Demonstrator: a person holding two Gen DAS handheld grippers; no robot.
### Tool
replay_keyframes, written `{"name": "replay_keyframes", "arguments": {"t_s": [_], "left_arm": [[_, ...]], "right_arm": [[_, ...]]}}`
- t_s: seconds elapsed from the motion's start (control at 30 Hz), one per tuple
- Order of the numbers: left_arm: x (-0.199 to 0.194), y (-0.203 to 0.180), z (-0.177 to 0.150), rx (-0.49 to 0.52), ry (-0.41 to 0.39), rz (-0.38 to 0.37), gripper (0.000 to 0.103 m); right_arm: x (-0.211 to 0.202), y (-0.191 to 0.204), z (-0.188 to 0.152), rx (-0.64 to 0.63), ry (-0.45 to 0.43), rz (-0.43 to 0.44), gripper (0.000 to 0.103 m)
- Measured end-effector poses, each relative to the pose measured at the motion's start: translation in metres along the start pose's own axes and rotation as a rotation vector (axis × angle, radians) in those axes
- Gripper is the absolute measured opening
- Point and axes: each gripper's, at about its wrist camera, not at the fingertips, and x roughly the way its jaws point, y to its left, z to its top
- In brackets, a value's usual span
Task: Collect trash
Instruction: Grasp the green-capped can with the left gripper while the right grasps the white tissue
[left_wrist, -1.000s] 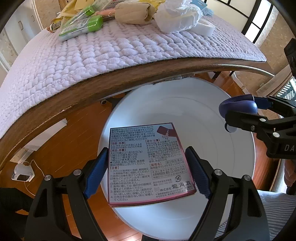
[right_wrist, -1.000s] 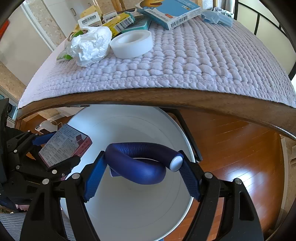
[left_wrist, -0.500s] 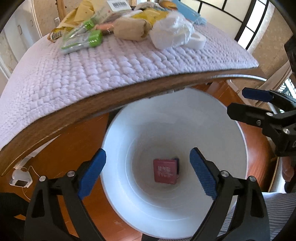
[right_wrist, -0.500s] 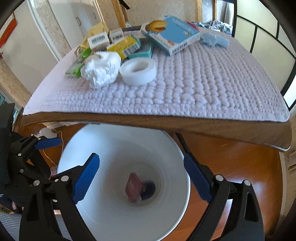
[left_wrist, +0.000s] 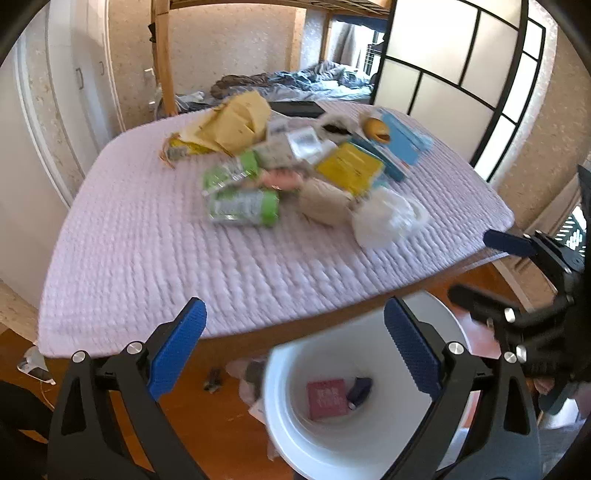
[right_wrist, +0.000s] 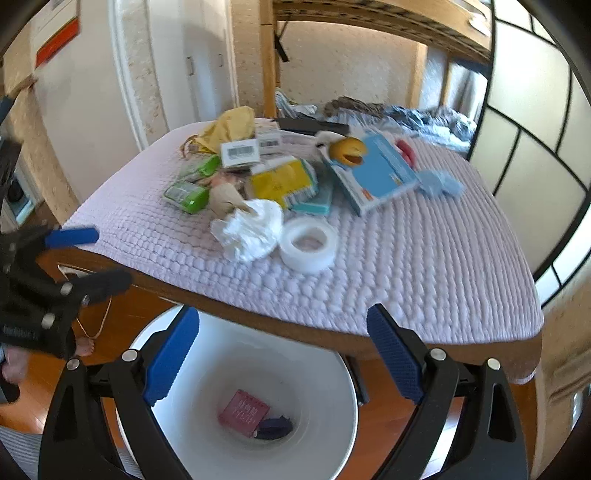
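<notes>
Blurring smears the trash pile (left_wrist: 295, 173) on the table (left_wrist: 147, 266); left tool (left_wrist: 295, 347) and right tool (right_wrist: 282, 350) have just been opening, both wide and empty, above the bin (right_wrist: 325, 373).

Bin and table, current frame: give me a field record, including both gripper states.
bin: white, on floor beside table edge
in bin: pink box, dark blue tube
table: lilac mat, trash pile remaining
nearest trash: crumpled tissue, tape roll
left gripper: jaws just opened, empty
right gripper: open, empty
</notes>
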Motion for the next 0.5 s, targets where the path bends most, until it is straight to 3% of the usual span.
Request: {"name": "replay_keyframes", "arguments": {"t_s": [0.2,0.5], "left_arm": [[0.011,0.016,0.012,-0.023,-0.003,0.062,0.098],[0.031,0.032,0.025,-0.049,0.041,0.064,0.098]], "right_arm": [[0.005,0.011,0.013,-0.048,-0.028,-0.004,0.091],[0.017,0.026,0.023,-0.136,-0.053,-0.048,0.091]]}}
